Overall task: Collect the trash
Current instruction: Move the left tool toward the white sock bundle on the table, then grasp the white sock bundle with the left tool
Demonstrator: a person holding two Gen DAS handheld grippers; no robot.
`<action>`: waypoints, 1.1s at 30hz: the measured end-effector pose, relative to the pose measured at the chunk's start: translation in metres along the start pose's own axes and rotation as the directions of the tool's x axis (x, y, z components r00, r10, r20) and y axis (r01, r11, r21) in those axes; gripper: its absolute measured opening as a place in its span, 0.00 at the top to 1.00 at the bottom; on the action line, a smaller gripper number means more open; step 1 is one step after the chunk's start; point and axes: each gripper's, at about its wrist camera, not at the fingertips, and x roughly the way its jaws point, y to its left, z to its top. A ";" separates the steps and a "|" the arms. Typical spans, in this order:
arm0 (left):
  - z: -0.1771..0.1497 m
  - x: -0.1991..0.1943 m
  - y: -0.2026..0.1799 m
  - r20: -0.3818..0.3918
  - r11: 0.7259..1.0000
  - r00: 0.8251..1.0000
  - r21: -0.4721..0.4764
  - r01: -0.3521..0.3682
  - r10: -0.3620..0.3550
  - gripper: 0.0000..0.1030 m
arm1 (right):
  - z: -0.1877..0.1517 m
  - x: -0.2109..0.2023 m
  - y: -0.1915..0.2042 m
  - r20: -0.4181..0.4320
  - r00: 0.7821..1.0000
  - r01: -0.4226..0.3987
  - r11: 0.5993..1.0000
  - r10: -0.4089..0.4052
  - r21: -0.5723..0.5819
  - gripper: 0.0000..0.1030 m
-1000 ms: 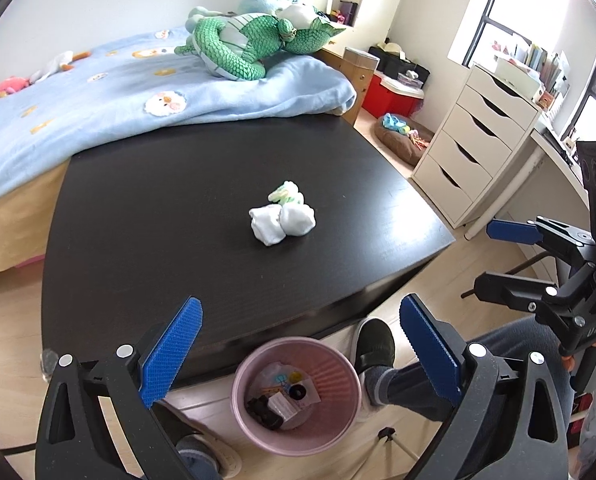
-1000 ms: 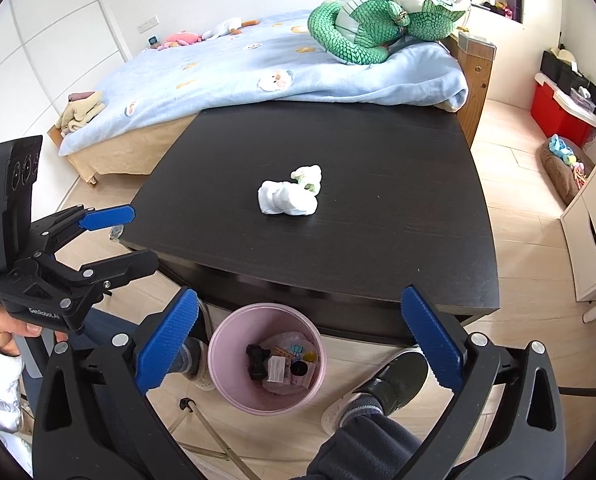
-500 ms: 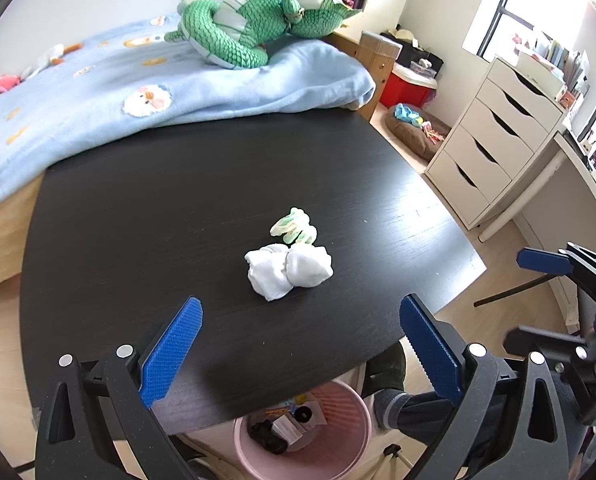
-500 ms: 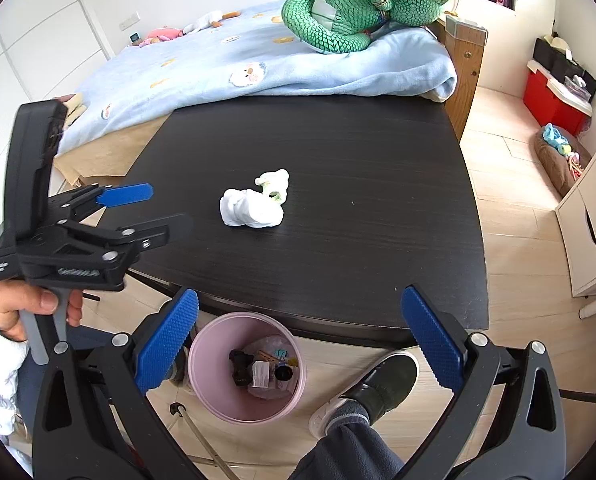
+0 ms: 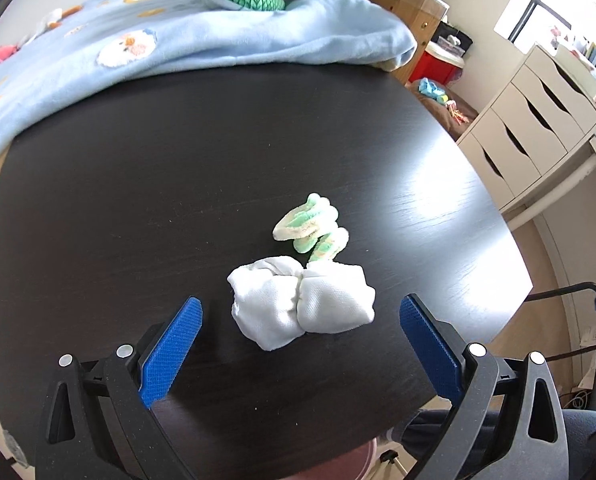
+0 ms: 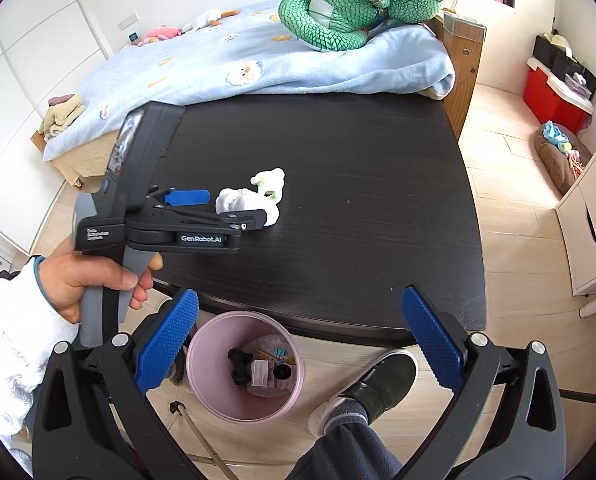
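A crumpled white tissue wad (image 5: 302, 306) lies on the black table (image 5: 138, 184), with a smaller green-and-white scrap (image 5: 312, 228) touching its far side. My left gripper (image 5: 300, 344) is open, its blue pads on either side of the near edge of the wad, not touching it. In the right wrist view the left gripper (image 6: 234, 210) reaches the same white wad (image 6: 236, 200) from the left, held by a hand (image 6: 94, 284). My right gripper (image 6: 298, 332) is open and holds nothing, hovering over the pink trash bin (image 6: 202, 344) on the floor.
The bin holds several small pieces of trash. A bed with a blue blanket (image 6: 258, 60) and a green plush dragon (image 6: 338, 12) borders the table's far edge. White drawers (image 5: 538, 120) stand at the right. A person's shoe (image 6: 378, 380) and leg are beside the bin.
My left gripper has moved forward and down over the table until the white wad lies between its open pads. The right gripper stayed over the bin, drifting slightly.
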 end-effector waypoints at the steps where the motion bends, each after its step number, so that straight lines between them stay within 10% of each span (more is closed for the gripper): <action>1: 0.000 0.001 0.000 0.000 1.000 1.000 -0.003 -0.004 0.004 0.08 | 0.000 0.000 -0.001 -0.001 1.000 0.000 1.000 0.000 0.001 0.03; 6: 0.003 0.005 0.004 0.008 1.000 1.000 -0.010 -0.001 0.001 0.08 | 0.000 0.002 -0.002 -0.008 1.000 0.002 1.000 -0.002 0.000 0.03; 15: -0.002 0.000 0.000 -0.010 0.999 1.000 0.037 0.000 0.000 0.52 | 0.001 0.007 -0.001 -0.015 1.000 0.002 1.000 -0.002 -0.002 0.03; 33: -0.007 -0.043 0.018 0.046 0.996 0.998 0.084 -0.042 0.038 0.55 | 0.034 0.030 0.013 -0.027 0.999 -0.020 1.000 0.019 -0.017 0.03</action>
